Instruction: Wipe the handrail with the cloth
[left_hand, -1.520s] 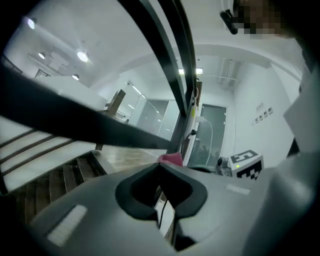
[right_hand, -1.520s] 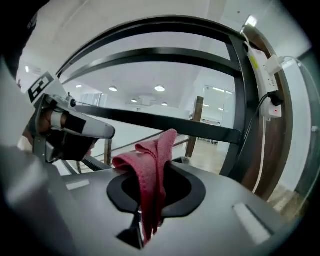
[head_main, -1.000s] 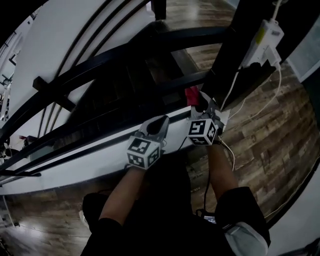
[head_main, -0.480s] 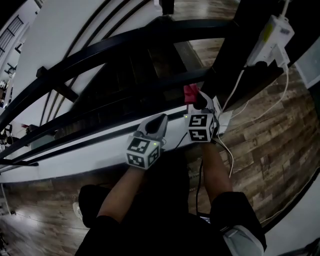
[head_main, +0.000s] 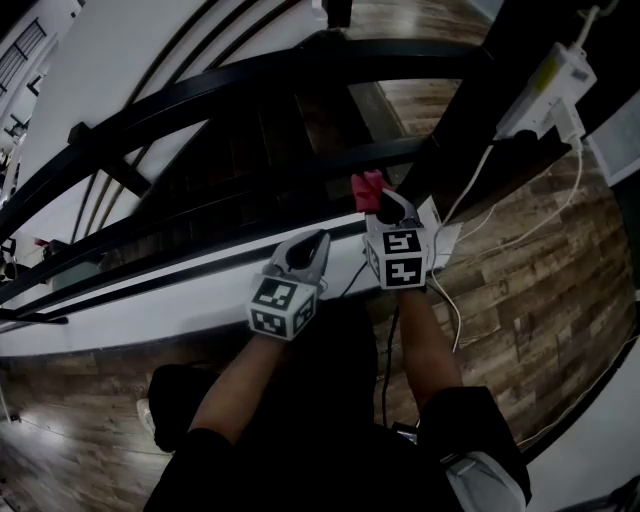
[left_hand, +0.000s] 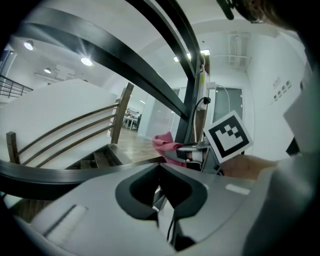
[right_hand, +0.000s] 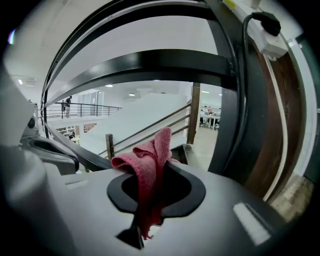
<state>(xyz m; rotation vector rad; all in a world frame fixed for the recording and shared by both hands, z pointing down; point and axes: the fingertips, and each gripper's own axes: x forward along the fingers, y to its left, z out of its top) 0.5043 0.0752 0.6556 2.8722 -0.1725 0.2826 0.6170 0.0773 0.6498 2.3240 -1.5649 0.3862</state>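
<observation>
The right tongs are clamped on a crumpled, nubby red cloth close to the smooth, curved black handrail, while the left tongs are closed, empty, just left

The handrail is smooth, dark, faintly glossy (painted metal, by its sheen); the cloth is nubby pink terry; the floor under the handrail is grainy wood.

A white power box is hanging high at the right, its white cable trailing down toward the brown wooden floor. Dark stair steps are descending beyond.
</observation>
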